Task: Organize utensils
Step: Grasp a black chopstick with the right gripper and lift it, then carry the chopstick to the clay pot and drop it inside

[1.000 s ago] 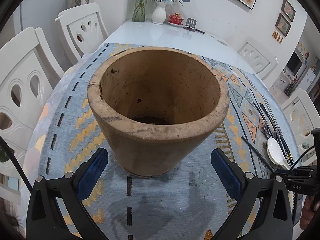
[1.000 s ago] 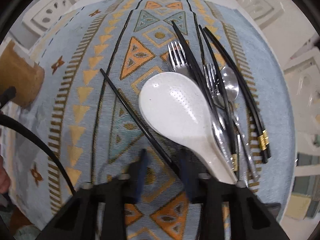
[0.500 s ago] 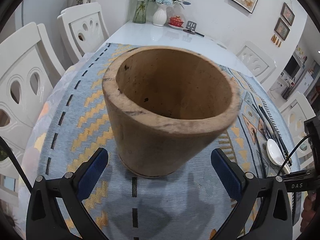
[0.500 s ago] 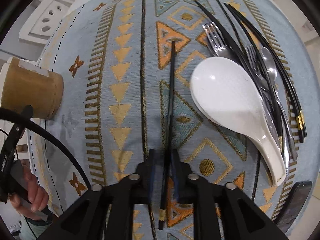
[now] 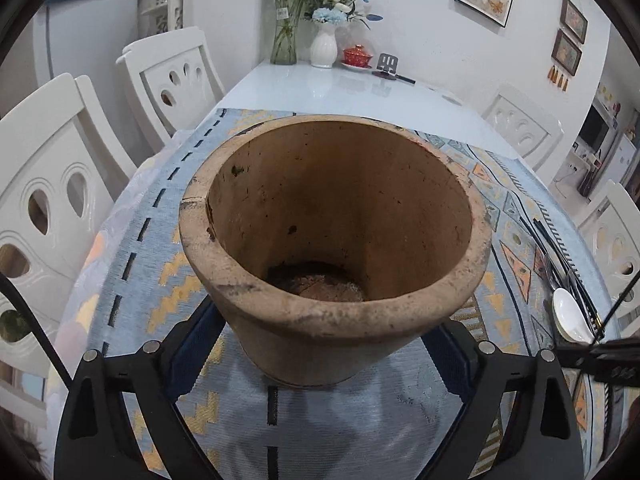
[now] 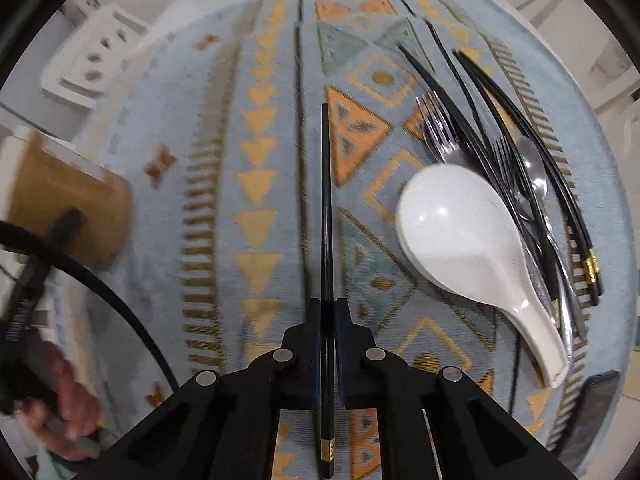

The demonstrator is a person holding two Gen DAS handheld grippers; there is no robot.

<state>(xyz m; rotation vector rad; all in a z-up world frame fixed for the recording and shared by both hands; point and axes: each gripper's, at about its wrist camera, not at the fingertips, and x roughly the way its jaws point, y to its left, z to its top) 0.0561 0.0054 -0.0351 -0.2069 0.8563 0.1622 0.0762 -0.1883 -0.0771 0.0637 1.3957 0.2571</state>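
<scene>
On the left side of the table stands the wooden holder [image 5: 332, 248], a wide brown cup, upright on the patterned cloth [image 5: 152, 248]. The left gripper [image 5: 320, 364] is around its lower part: the two blue pads sit on either side of the base, spread wide. Whether they press the wood or only stand just beside it, I cannot tell, because the rim hides the contact. The inside looks empty of utensils.

Going to the right, the right gripper [image 6: 327, 322] has its fingers closed almost fully on one black chopstick [image 6: 326, 216]. The chopstick points straight away from the gripper, along the fingers, with its gold-banded end behind the pads, near the camera (so the long part is in front). It seems to be lifted a little from the cloth, but I am not sure.

Farther right lies the rest: a white spoon [image 6: 460, 236], forks [image 6: 440, 136] and more black chopsticks [image 6: 532, 160], all in one loose pile, touching each other.

The important relation is this: from the right gripper, the holder [image 6: 68, 204] is to the left and near. In my judgement the chopstick must travel left and then turn its long axis upright to enter the opening.
</scene>
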